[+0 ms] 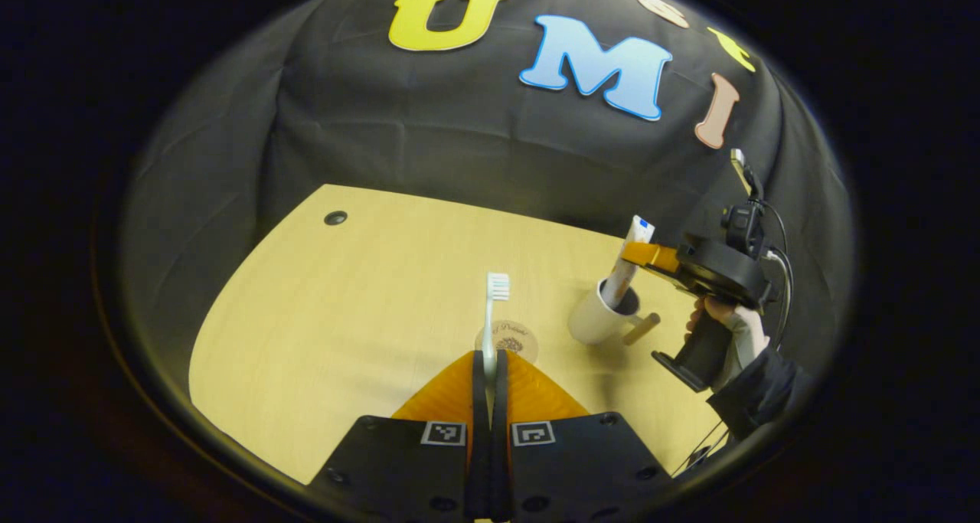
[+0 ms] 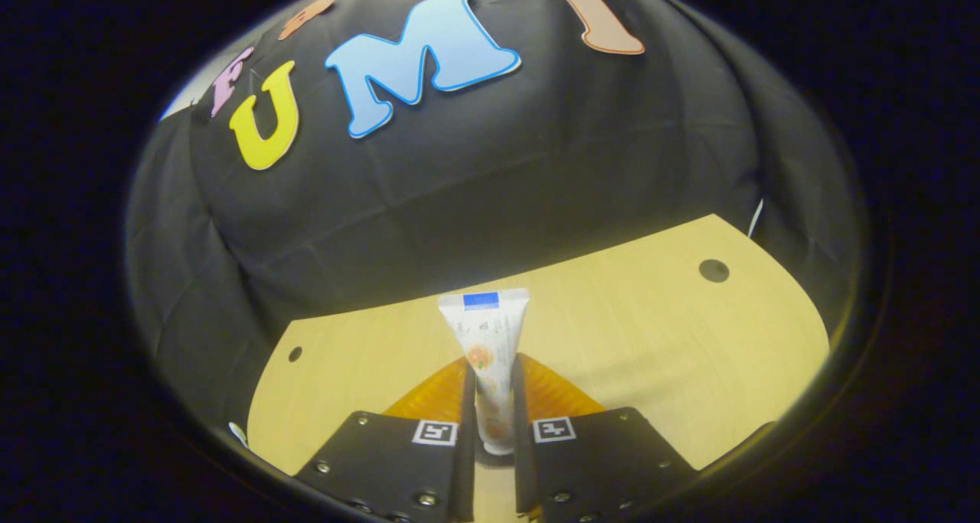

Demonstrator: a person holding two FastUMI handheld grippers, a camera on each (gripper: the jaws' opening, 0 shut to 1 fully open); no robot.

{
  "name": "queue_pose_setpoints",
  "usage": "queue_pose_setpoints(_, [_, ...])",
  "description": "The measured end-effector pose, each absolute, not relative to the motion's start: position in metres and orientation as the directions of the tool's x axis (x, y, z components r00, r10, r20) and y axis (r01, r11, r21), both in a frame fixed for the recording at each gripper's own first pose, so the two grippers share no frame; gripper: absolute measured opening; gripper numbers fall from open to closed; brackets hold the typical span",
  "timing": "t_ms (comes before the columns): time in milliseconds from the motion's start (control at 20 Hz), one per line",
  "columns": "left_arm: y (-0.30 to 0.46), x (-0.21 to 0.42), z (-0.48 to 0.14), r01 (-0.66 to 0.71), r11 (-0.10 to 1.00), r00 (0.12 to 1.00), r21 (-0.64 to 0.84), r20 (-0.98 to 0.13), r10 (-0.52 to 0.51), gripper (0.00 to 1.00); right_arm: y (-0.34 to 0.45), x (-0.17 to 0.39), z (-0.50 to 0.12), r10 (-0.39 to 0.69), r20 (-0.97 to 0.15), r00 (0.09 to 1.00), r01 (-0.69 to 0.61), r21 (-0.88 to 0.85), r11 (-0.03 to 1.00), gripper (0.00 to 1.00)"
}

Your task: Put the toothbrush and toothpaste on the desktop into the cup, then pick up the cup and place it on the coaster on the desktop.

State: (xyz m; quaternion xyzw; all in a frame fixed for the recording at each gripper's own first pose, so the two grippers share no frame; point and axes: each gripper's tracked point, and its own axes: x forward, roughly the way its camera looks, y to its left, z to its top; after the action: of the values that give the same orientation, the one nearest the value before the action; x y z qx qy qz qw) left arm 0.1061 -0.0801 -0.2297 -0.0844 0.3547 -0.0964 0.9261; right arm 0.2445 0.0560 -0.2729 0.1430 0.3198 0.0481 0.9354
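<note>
My left gripper (image 1: 490,370) pinched the white toothbrush (image 1: 492,320) above the round coaster (image 1: 511,341); my right gripper (image 2: 490,400) pinched the white toothpaste tube (image 2: 486,347) over the white cup (image 1: 597,318), with open wooden desktop (image 1: 344,316) left of the cup.

In the left gripper view, the toothbrush (image 1: 494,316) stands upright between the fingers of the left gripper (image 1: 490,374), head up, above the desk (image 1: 344,308). The coaster (image 1: 511,341) lies on the desk just behind the fingertips. To the right of the coaster, near it but apart, the cup (image 1: 601,318) rests on the desk. The toothpaste (image 1: 626,264) leans with its lower end inside the cup, and the right gripper (image 1: 641,253) holds it from the right, above the cup's rim. In the right gripper view, the toothpaste (image 2: 490,362) stands between the right gripper's (image 2: 490,400) fingers, the desk (image 2: 651,331) behind it.
</note>
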Motion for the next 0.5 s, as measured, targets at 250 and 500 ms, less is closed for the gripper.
queue_pose_setpoints(250, [-0.103,0.112,-0.225,0.155,0.956,0.730,-0.250,-0.622,-0.281,0.07,0.052,0.227,-0.271,0.211,-0.597,0.774,-0.008,0.324,0.946,0.52])
queue_pose_setpoints(500, [-0.125,0.125,-0.218,0.204,0.939,0.742,-0.277,-0.582,-0.333,0.08,0.040,0.220,-0.224,0.235,-0.519,0.822,-0.021,0.384,0.923,0.51])
